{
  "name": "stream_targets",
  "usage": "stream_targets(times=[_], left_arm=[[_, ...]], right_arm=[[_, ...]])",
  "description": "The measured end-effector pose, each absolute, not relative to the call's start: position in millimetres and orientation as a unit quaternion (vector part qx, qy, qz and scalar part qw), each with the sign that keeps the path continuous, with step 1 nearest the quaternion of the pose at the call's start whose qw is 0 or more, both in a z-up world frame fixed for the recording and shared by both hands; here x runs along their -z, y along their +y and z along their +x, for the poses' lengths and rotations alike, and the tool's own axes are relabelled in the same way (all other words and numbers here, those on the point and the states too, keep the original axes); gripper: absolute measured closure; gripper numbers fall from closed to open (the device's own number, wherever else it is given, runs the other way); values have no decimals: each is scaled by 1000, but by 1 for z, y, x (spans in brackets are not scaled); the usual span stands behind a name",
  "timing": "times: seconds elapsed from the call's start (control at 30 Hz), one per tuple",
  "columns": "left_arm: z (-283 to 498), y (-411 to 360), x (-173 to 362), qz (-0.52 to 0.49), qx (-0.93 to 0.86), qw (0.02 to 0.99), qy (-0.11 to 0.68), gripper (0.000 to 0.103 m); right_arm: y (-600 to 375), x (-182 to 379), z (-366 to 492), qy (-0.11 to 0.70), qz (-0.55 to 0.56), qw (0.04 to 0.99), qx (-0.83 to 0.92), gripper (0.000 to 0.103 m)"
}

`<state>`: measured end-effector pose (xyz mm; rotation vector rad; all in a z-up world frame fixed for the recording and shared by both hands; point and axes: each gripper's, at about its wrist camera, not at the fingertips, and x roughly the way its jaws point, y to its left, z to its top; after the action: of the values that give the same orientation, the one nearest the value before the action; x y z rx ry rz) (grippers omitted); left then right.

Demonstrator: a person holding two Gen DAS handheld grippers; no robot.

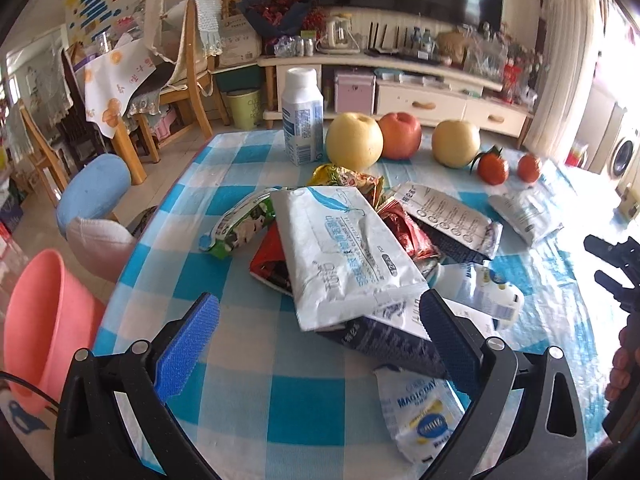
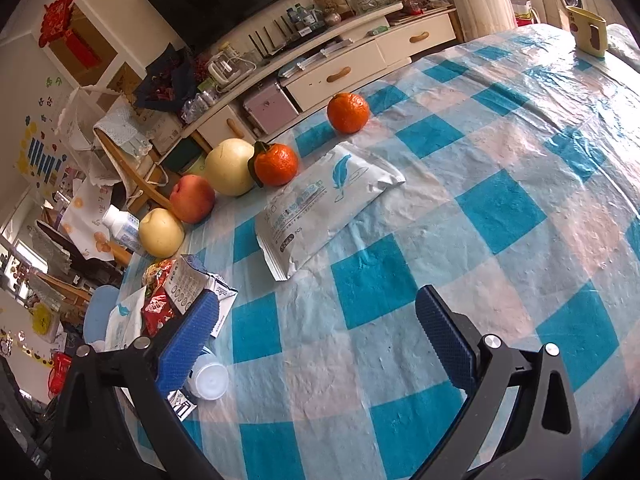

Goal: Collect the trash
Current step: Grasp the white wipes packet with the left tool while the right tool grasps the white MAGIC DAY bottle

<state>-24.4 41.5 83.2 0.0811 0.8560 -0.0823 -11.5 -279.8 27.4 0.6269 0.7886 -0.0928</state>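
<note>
A "MAGICDAY" sachet (image 1: pixel 422 412) lies by the wide-spread left gripper (image 1: pixel 320 340). Only the right view shows the yellow cup (image 2: pixel 590 32) — right gripper (image 2: pixel 318 332) wide, empty.

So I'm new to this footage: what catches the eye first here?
A heap of crumpled wrappers sprawls mid-table on the blue checked tablecloth, just ahead of the open left claw. Behind it runs a row of fruit, and a pink basin sits off the table's left edge.
</note>
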Motion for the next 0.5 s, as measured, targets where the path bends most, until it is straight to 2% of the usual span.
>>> stream_targets(times=[0.23,0.5], left_arm=[[14,12,-69,88,17,888,451,4],[43,-5,-56,107,7,861,497,4]], right_arm=[[-217,-29,8,422,199,883,-48,4],[-172,-18,19,455,150,870,-119,5]])
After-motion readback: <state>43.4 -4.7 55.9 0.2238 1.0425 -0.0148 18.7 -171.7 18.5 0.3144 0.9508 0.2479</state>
